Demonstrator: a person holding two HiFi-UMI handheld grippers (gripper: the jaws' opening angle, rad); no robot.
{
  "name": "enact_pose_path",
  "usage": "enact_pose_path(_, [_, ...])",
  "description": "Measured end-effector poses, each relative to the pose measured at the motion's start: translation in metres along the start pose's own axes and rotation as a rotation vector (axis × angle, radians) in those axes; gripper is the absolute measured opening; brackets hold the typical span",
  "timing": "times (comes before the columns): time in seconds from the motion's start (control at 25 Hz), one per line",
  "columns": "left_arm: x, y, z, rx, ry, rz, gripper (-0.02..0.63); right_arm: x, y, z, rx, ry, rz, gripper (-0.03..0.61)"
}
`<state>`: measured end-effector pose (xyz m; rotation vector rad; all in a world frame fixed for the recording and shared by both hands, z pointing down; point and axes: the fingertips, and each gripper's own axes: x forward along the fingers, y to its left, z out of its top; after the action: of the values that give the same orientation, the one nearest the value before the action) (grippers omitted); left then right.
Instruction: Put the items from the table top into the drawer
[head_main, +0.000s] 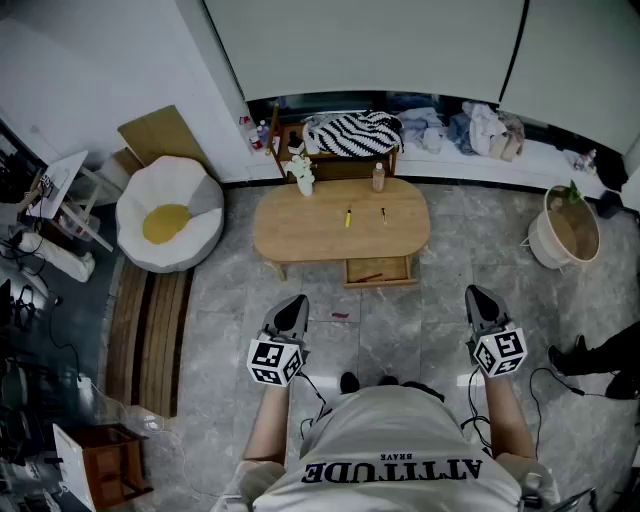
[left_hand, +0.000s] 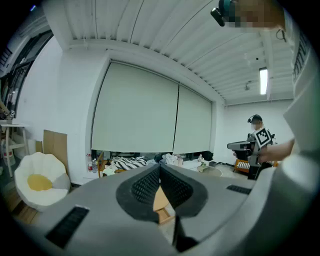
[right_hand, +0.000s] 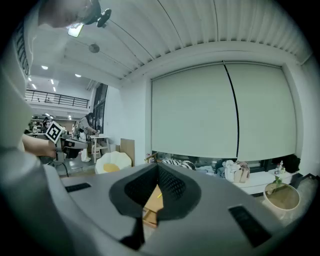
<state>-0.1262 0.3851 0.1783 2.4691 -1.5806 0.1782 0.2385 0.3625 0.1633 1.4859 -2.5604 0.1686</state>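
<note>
Table (head_main: 290, 236) holds 2 pens (head_main: 348, 217), 1 bottle (head_main: 378, 178), 1 vase (head_main: 304, 180).

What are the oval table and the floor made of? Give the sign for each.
Oval table: looks like light wood, matte, by its even tan colour; solid or veneer cannot be told. Floor: probably stone or stone-look tiles, slight sheen, by grey veining and straight joints.

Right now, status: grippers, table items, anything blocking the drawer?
Left gripper shut, empty; right gripper shut, empty; both short of the table. Yellow pen, dark pen on top; bottle, vase at back edge. Drawer open, nothing blocking it.
</note>
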Motion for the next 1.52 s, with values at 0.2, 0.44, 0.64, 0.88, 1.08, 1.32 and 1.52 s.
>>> enact_pose_path(0.2, [-0.001, 0.004, 0.001, -0.001, -0.004, 0.005, 0.021, 0.003, 0.001, 0.003, 0.002, -0.006, -0.001, 0.02])
enact_pose_path(0.44, [-0.007, 0.007, -0.004, -0.008, -0.001, 0.011, 0.021, 0.001, 0.007, 0.002, 0.007, -0.008, 0.0, 0.02])
enact_pose_path(0.64, [-0.01, 0.01, -0.003, -0.01, 0.002, 0.003, 0.021, 0.002, 0.014, 0.004, 0.026, -0.004, 0.004, 0.02])
enact_pose_path(0.88, [-0.019, 0.015, -0.008, -0.017, 0.005, -0.02, 0.021, -0.006, 0.027, -0.002, 0.026, 0.008, -0.019, 0.02])
enact_pose_path(1.08, [-0.023, 0.026, -0.014, -0.017, 0.02, -0.05, 0.021, -0.005, 0.043, -0.009, 0.035, 0.023, -0.043, 0.02])
enact_pose_path(1.32, [-0.026, 0.041, -0.019, -0.009, 0.039, -0.085, 0.021, 0.001, 0.066, -0.02, 0.037, 0.045, -0.06, 0.021])
enact_pose_path(1.52, [-0.03, 0.057, -0.021, -0.005, 0.044, -0.098, 0.021, 0.009, 0.083, -0.022, 0.036, 0.05, -0.062, 0.021])
